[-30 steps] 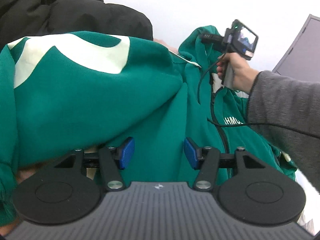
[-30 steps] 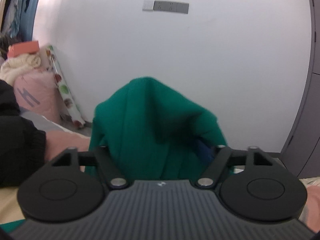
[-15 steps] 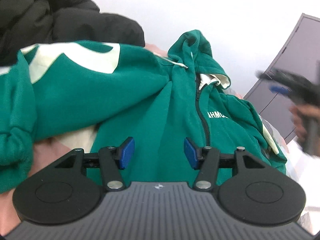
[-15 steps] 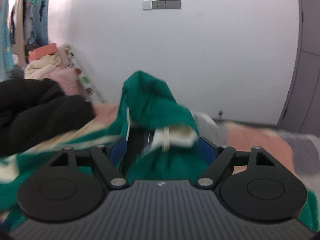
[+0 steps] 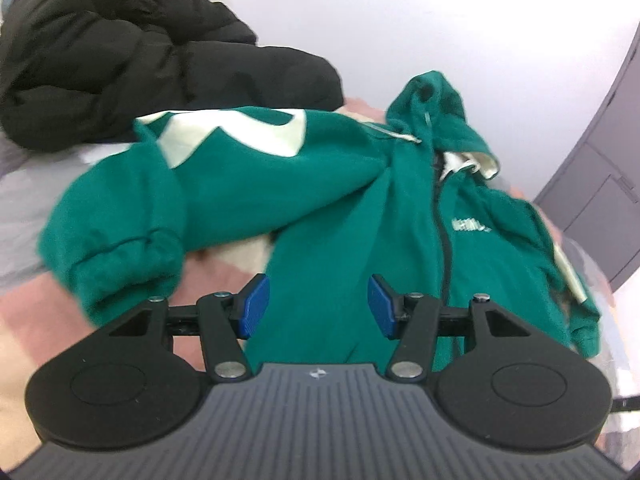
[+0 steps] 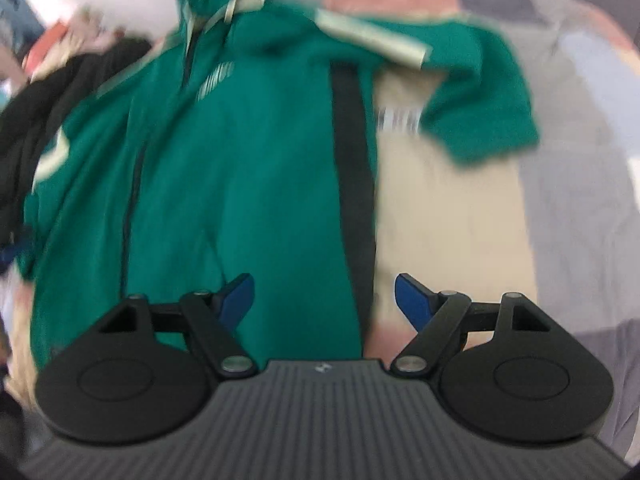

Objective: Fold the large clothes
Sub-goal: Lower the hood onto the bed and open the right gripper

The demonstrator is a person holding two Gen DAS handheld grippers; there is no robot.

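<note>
A green zip-up hoodie (image 5: 360,208) with cream patches lies front up on the bed, hood towards the wall. Its sleeve (image 5: 132,232) lies bent at the left. My left gripper (image 5: 318,310) is open and empty just above the hoodie's lower front. In the right wrist view the hoodie (image 6: 224,152) is spread out, with its other sleeve (image 6: 476,96) lying off to the right. My right gripper (image 6: 324,300) is open and empty above the hoodie's lower right edge.
A black puffer jacket (image 5: 132,52) is heaped at the back left, and it also shows in the right wrist view (image 6: 36,120). The bedcover (image 6: 460,208) has beige, pink and grey patches. A grey cabinet (image 5: 600,168) stands at the right by the white wall.
My right gripper let go of the hood and drew back down over the hoodie's lower edge. The hoodie dropped flat onto the bed. My left gripper pulled back slightly and stayed open.
</note>
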